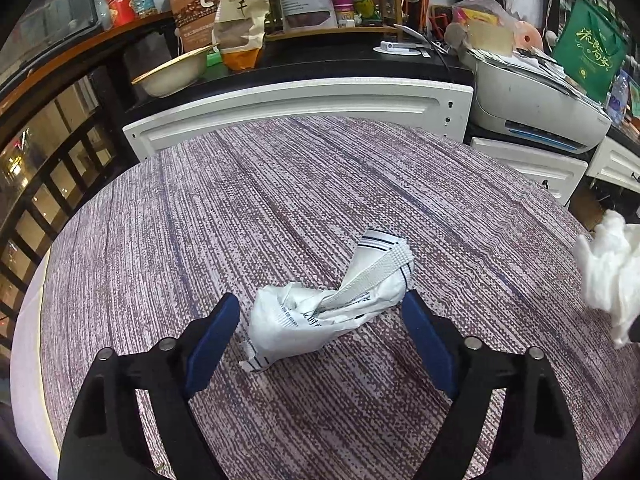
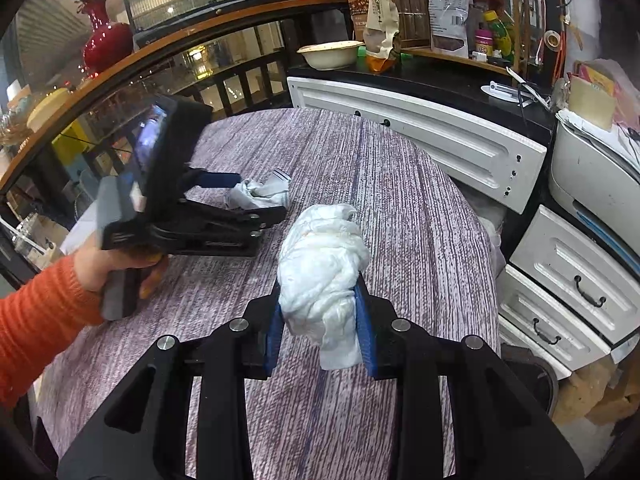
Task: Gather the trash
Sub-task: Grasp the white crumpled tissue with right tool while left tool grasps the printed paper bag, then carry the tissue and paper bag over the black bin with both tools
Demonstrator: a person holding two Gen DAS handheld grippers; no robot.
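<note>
With the right gripper (image 2: 320, 312) clamped on the tissue wad (image 2: 324, 268) above the surface (image 1: 320, 184), the left gripper (image 1: 322, 320), jaws wide around the crumpled wrapper (image 1: 320, 316) mid-surface, should probably close squarely across its bulk.

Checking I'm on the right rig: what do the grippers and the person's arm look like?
Both grippers, left gripper and right gripper, are black angular frames with silver pivot bolts and blue finger pads. An orange knit sleeve covers the left arm. No cables visible.

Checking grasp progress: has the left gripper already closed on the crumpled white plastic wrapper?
No, the left gripper is open, its blue pads either side of the crumpled white plastic wrapper.
</note>
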